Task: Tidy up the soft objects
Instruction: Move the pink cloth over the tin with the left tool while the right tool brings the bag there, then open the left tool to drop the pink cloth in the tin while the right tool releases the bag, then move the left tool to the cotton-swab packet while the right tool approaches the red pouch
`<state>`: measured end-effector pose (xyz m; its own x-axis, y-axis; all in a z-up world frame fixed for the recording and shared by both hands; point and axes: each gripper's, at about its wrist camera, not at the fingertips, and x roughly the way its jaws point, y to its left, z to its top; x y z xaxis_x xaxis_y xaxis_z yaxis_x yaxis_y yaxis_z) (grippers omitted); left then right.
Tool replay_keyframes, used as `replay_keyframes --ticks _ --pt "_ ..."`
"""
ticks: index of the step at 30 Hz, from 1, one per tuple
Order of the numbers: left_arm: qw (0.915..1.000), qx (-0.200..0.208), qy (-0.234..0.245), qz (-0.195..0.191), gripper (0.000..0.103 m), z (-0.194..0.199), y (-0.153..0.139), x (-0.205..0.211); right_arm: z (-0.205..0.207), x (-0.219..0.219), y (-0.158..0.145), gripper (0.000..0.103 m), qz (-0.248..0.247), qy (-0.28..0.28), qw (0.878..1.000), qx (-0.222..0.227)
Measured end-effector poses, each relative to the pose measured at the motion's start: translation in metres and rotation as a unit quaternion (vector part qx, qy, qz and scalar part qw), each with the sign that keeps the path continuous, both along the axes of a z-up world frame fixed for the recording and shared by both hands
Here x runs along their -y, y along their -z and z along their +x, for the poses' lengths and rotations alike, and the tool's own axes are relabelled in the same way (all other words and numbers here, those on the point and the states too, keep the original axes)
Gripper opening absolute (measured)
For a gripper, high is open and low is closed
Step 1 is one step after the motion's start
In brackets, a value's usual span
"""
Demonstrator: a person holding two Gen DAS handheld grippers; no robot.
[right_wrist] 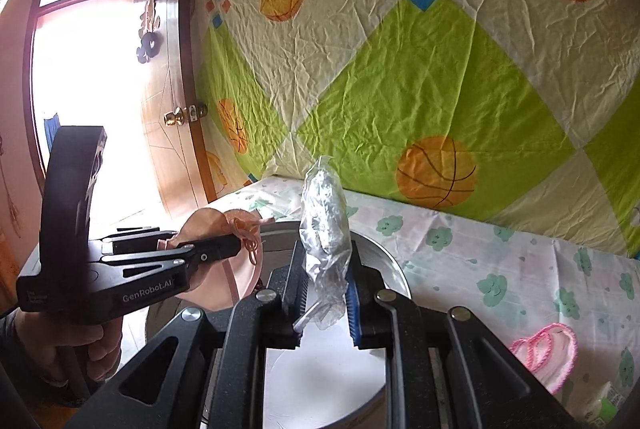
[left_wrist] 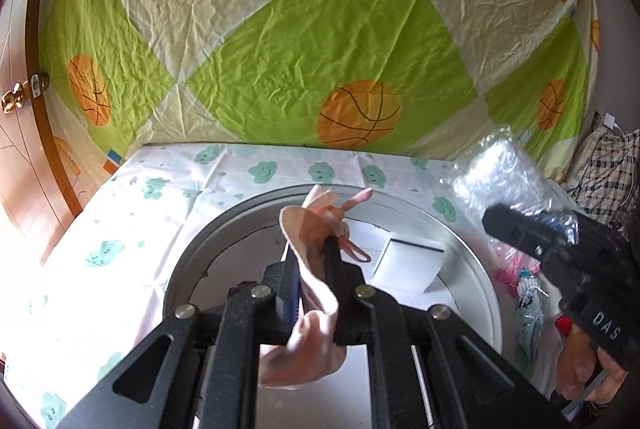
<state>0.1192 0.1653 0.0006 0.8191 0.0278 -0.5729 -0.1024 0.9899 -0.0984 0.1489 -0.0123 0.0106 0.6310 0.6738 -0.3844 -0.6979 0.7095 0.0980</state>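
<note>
Left gripper (left_wrist: 316,269) pinches limp pink pouch (left_wrist: 308,313) — right gripper (right_wrist: 326,293) clamps crinkled clear bag (right_wrist: 326,229).

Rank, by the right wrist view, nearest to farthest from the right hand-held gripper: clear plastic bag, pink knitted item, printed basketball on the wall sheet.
1. Clear plastic bag: clamped in the right hand-held gripper.
2. Pink knitted item: lower right, on the cloud-print cloth.
3. Printed basketball: behind the table, on the wall sheet.

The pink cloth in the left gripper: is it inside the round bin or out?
Out: the pink cloth hangs clamped in the left gripper above the round bin.
</note>
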Motion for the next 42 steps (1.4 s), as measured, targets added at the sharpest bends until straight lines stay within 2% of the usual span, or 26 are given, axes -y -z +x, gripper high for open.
replay_keyframes --ticks 4,9,15,19,20,21,22,23,24,28,32,36,42 --pt "0.9996 -0.022 -0.001 -0.019 0.008 0.013 0.0 -0.004 0.01 -0.018 0.021 0.018 -0.025 -0.01 0.999 -0.027" --pt "0.9987 -0.05 -0.003 -0.012 0.008 0.032 0.005 -0.002 0.017 -0.029 0.039 0.018 -0.049 -0.017 0.997 -0.05" --pt "0.9972 -0.073 -0.009 -0.015 0.009 0.043 0.011 -0.004 0.026 -0.034 0.045 0.018 -0.073 -0.017 0.995 -0.066" --pt "0.9971 -0.074 -0.011 -0.005 0.014 0.046 0.011 -0.002 0.031 -0.037 0.048 0.018 -0.078 -0.013 0.994 -0.077" --pt "0.9973 -0.072 -0.014 -0.002 0.023 0.045 0.011 -0.002 0.032 -0.036 0.048 0.023 -0.078 -0.011 0.994 -0.077" --pt "0.9976 -0.067 -0.018 0.001 0.039 0.044 0.011 -0.003 0.032 -0.036 0.048 0.036 -0.079 -0.007 0.994 -0.075" --pt "0.9978 -0.061 -0.024 0.004 0.049 0.042 0.009 -0.003 0.031 -0.034 0.048 0.046 -0.078 -0.001 0.994 -0.073" --pt "0.9981 -0.052 -0.033 0.009 0.068 0.038 0.008 -0.004 0.031 -0.031 0.047 0.065 -0.074 0.006 0.995 -0.071" --pt "0.9984 -0.041 -0.037 0.013 0.076 0.034 0.006 -0.003 0.031 -0.028 0.046 0.076 -0.068 0.012 0.995 -0.072" --pt "0.9985 -0.006 -0.044 0.031 0.076 0.015 -0.002 0.003 0.028 -0.012 0.04 0.076 -0.042 0.023 0.996 -0.08" --pt "0.9974 0.031 -0.045 0.045 0.082 -0.011 -0.005 0.02 0.009 0.012 0.033 0.076 -0.029 0.032 0.997 -0.071" --pt "0.9969 0.056 -0.026 0.048 0.087 -0.035 -0.002 0.048 -0.013 0.045 0.03 0.077 -0.018 0.04 0.997 -0.066" --pt "0.9959 0.073 0.013 0.051 0.089 -0.06 0.009 0.098 -0.046 0.108 0.036 0.077 -0.014 0.076 0.996 -0.047"
